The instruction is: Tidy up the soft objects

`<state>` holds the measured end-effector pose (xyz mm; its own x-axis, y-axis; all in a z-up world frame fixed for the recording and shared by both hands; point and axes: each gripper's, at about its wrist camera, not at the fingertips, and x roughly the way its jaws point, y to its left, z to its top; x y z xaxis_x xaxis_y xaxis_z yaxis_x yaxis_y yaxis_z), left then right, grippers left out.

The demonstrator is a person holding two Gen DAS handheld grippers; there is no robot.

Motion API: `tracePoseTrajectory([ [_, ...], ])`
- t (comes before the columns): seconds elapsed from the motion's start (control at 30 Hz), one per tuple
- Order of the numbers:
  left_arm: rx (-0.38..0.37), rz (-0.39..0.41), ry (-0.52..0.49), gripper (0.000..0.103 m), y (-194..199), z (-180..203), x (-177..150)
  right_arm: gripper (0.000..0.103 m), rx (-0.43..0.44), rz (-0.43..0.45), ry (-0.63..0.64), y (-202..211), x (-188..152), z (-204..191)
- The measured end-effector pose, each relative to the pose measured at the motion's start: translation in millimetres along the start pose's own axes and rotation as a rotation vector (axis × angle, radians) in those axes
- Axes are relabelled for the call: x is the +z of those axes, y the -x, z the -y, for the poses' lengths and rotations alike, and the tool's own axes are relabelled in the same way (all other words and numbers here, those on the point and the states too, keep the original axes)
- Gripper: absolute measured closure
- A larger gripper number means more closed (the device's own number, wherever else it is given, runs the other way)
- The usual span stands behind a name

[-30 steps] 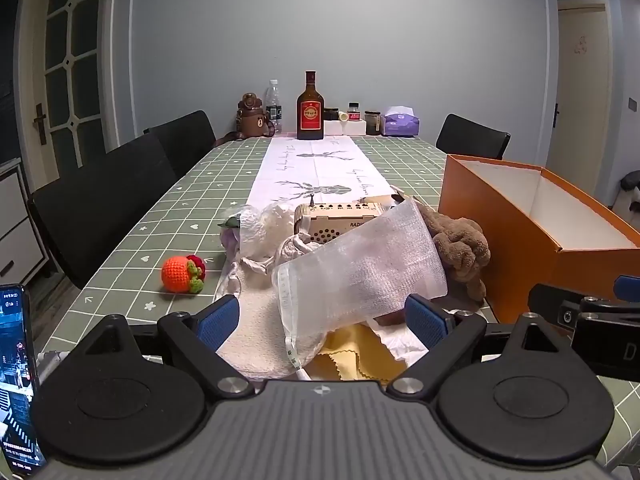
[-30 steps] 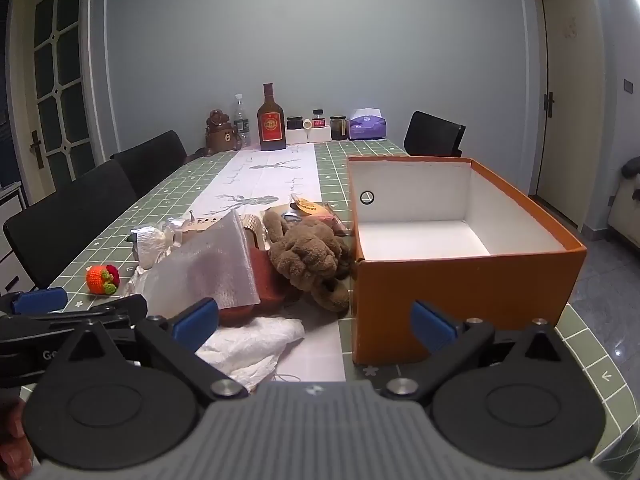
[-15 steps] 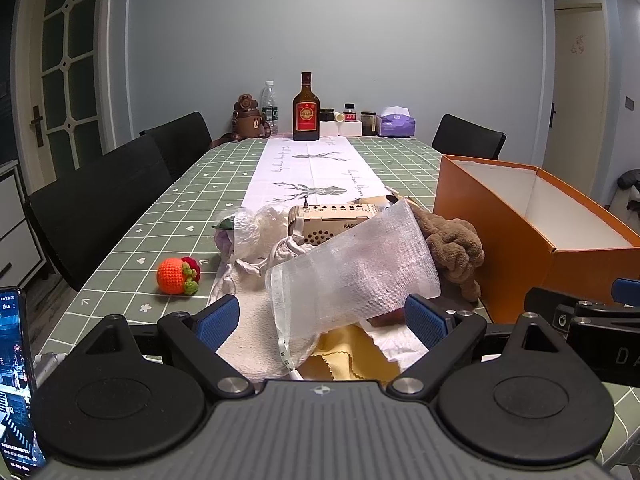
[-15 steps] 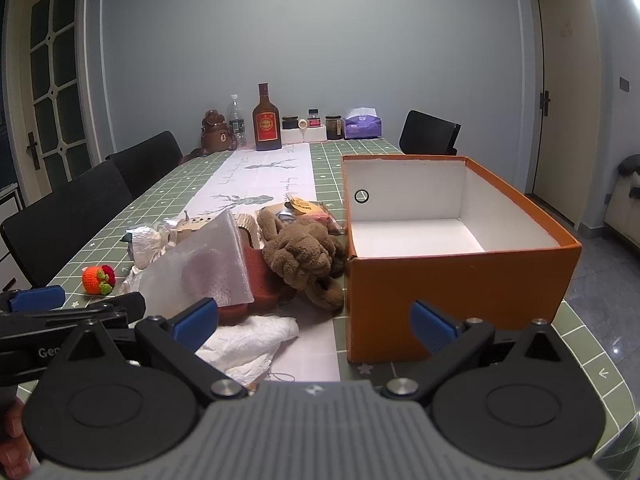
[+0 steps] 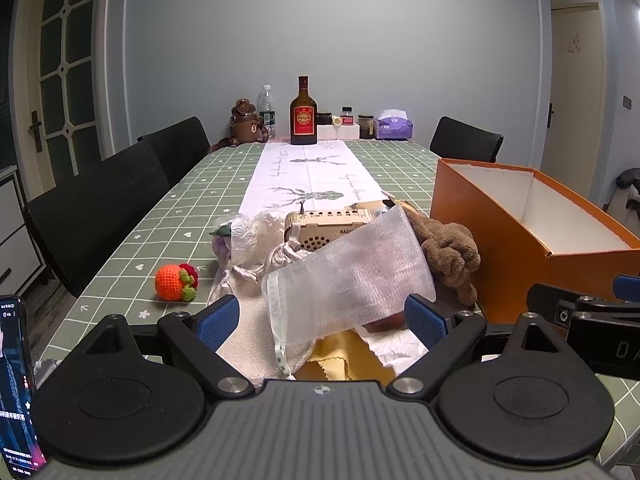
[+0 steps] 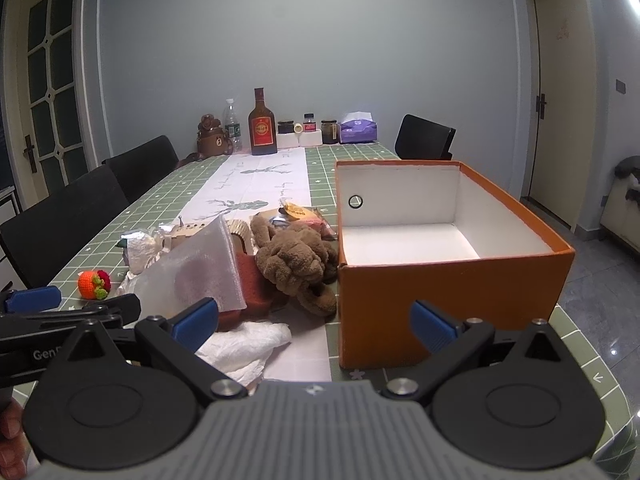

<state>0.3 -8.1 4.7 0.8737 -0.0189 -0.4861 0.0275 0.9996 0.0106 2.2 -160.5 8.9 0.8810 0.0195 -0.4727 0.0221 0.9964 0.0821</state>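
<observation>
Several soft things lay heaped on the counter (image 5: pixel 160 216): a mesh bag (image 5: pixel 352 276) just ahead of the left fingers (image 5: pixel 320 320), a plush (image 6: pixel 298 262) beyond it, touching the box (image 6: pixel 448 296). Both pairs of fingers, the right (image 6: pixel 314 320) included, stood spread and empty. Judging by the empty box, sorting had not begun; next, closing on the bag.

One orange box (image 6: pixel 448 300), one brown plush toy (image 6: pixel 296 264), one crocheted fruit (image 5: pixel 175 282), one mesh pouch (image 5: pixel 352 276), two bottles (image 5: pixel 303 114), three black chairs (image 5: pixel 100 216).
</observation>
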Motion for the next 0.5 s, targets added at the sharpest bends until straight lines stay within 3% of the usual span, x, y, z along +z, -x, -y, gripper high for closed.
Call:
tracePoseTrajectory([
  [0.5,-0.006,0.0,-0.006,0.0,2.7,1.9,-1.4,0.003,-0.003,-0.008,0.0,0.1,-4.8,-0.9],
])
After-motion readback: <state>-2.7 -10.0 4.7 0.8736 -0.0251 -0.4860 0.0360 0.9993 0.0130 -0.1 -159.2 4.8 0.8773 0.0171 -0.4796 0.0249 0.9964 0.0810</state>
